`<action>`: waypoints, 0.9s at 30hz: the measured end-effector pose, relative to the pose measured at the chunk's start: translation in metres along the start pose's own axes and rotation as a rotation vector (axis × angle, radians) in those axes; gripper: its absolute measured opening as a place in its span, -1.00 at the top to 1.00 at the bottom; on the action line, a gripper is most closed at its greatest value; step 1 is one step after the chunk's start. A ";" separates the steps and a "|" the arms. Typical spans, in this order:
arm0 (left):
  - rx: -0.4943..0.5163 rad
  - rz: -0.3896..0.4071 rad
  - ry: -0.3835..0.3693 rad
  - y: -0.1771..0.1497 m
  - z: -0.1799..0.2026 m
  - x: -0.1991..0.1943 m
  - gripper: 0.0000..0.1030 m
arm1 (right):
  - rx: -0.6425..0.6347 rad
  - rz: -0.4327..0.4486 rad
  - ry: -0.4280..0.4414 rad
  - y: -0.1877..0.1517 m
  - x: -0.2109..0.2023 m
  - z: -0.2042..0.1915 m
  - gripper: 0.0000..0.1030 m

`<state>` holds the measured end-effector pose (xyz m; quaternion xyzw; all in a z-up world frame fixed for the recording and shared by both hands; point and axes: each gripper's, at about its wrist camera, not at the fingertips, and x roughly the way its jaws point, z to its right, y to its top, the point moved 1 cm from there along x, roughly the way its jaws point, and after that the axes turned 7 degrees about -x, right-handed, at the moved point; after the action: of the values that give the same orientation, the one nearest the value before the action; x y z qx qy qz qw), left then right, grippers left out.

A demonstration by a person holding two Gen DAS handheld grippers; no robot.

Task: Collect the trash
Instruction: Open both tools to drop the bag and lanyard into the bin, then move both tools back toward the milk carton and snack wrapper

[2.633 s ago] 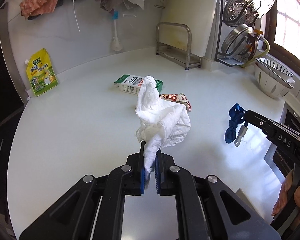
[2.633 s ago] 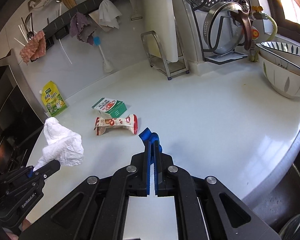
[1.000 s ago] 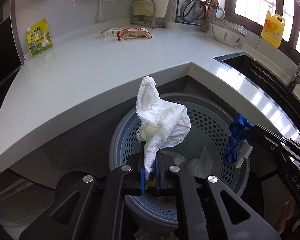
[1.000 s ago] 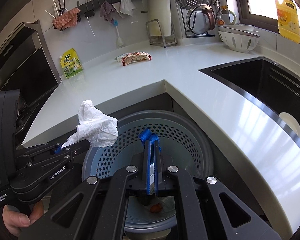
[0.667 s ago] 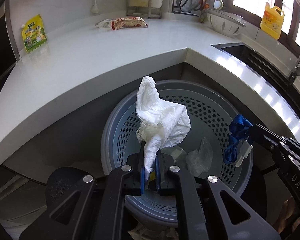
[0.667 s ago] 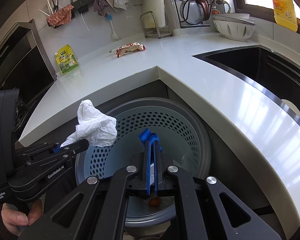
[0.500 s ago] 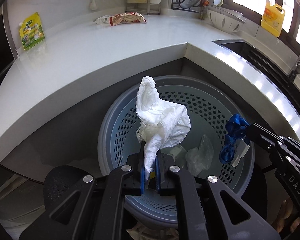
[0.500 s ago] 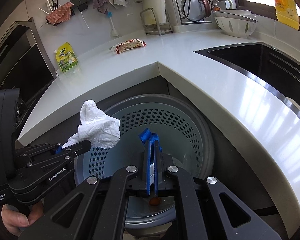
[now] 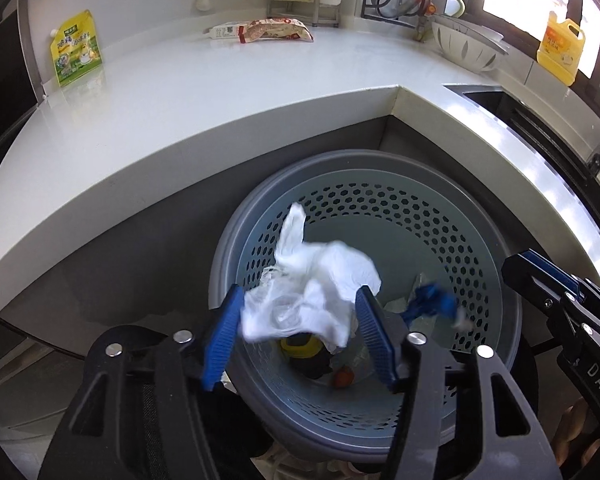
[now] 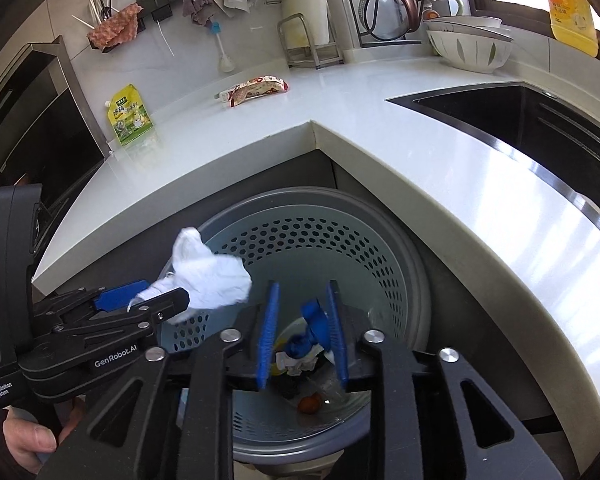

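1. Left gripper (image 9: 298, 336) has its blue pads (image 9: 220, 338) spread wide, nothing pinched. The crumpled white tissue (image 9: 312, 288) sits loose between them, blurred, right above the bin.
2. Right gripper (image 10: 302, 334) is parted too, jaws well apart. The blue scrap (image 10: 312, 330) hangs in the gap against the right-hand pad, smeared with blur; whether it touches the pad I cannot tell.
3. Below both: the perforated grey trash bin (image 9: 496, 240), tucked in the inside corner of the counter. Down in it lie a yellow-and-black item (image 9: 300, 346), a small reddish-brown lump (image 9: 343, 378) and some clear plastic.
4. Out on the white countertop (image 10: 380, 120), a red-and-white snack wrapper (image 10: 256, 88) lies with a small carton just behind it.
5. A yellow-green pouch (image 10: 130, 120) leans on the back wall, well apart from them.
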<state>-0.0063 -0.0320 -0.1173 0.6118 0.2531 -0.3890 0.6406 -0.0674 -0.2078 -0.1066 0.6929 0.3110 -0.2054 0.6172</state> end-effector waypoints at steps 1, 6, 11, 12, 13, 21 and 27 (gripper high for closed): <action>0.000 0.002 0.002 0.001 -0.001 -0.001 -0.13 | 0.000 0.001 0.001 0.000 0.000 0.000 0.45; -0.009 0.000 0.002 0.001 -0.003 -0.002 -0.13 | 0.002 0.004 0.002 0.001 -0.002 0.000 0.42; -0.005 0.006 -0.001 0.000 -0.003 -0.006 -0.18 | 0.001 0.008 0.005 0.002 -0.005 -0.002 0.36; -0.002 0.009 0.000 0.000 -0.003 -0.007 -0.18 | 0.001 0.008 0.006 0.003 -0.005 -0.002 0.36; -0.001 0.012 0.000 0.001 -0.003 -0.007 -0.18 | 0.002 0.009 0.007 0.003 -0.006 -0.002 0.36; 0.006 0.036 0.019 0.003 -0.006 -0.015 -0.22 | -0.001 0.042 0.020 0.007 -0.016 -0.003 0.27; -0.001 0.092 0.036 0.011 -0.012 -0.037 -0.33 | -0.002 0.063 0.033 0.015 -0.022 -0.003 0.22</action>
<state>-0.0166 -0.0139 -0.0823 0.6295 0.2363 -0.3477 0.6535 -0.0734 -0.2092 -0.0800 0.7049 0.2995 -0.1742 0.6190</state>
